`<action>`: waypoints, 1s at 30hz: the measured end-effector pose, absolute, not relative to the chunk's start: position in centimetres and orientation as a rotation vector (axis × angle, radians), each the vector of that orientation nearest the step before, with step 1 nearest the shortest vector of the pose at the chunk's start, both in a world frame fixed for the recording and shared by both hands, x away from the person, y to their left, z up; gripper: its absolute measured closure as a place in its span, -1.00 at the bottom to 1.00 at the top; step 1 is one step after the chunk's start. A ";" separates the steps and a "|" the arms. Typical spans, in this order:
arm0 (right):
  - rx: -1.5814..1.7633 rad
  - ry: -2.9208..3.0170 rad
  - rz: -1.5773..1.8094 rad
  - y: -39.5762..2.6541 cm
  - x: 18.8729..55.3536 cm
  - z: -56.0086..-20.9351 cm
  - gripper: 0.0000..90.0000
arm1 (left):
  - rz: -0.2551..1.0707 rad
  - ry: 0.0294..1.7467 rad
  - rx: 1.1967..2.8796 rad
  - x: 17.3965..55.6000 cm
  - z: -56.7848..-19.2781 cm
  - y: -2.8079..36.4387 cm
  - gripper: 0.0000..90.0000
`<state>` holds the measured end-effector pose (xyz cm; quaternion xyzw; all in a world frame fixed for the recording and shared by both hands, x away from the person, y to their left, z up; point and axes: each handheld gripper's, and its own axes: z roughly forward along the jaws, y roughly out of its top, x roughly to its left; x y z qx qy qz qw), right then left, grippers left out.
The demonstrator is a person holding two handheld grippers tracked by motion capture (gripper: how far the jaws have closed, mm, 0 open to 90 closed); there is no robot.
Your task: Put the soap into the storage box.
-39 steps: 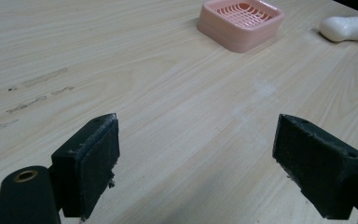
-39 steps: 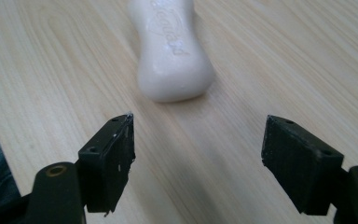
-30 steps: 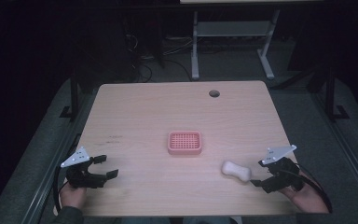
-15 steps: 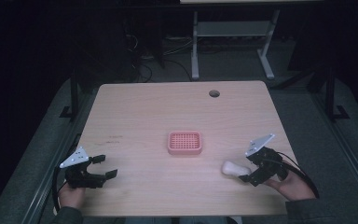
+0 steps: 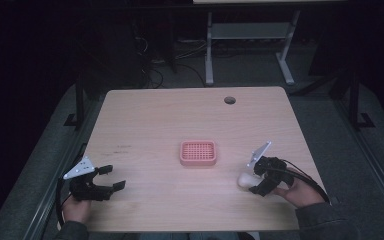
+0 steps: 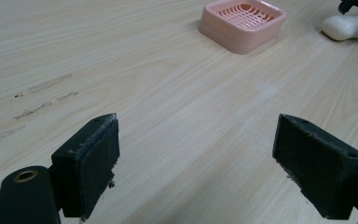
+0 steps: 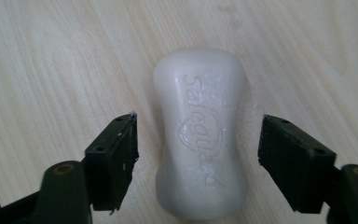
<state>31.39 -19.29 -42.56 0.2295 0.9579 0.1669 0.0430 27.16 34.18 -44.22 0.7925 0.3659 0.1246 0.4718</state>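
A white bar of soap (image 7: 200,135) lies flat on the wooden table, embossed side up. My right gripper (image 7: 198,154) is open just over it, one jaw on each side of the bar with a gap to each. From above, the soap (image 5: 245,179) sits right of centre near the front, with the right gripper (image 5: 260,181) against its right end. A pink slotted soap dish (image 5: 197,152) stands at the table's middle, left of the soap. My left gripper (image 5: 111,178) rests open near the front left corner, nothing between its jaws, pointed toward the dish (image 6: 242,23) and the soap (image 6: 347,26).
The wooden table (image 5: 150,120) has a round cable hole (image 5: 229,100) near its far edge and faint scuff marks (image 5: 117,148) on the left. Desk legs and cables stand on the dark floor beyond the far edge.
My right gripper has moved left and forward from the table's right edge onto the soap and now straddles it. The left gripper, the soap and the dish have stayed put.
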 end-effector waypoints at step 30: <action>0.670 3.016 0.283 -17.3 32.7 -44.0 0.03 | 0.311 0.878 1.948 27.3 -44.0 33.9 -0.69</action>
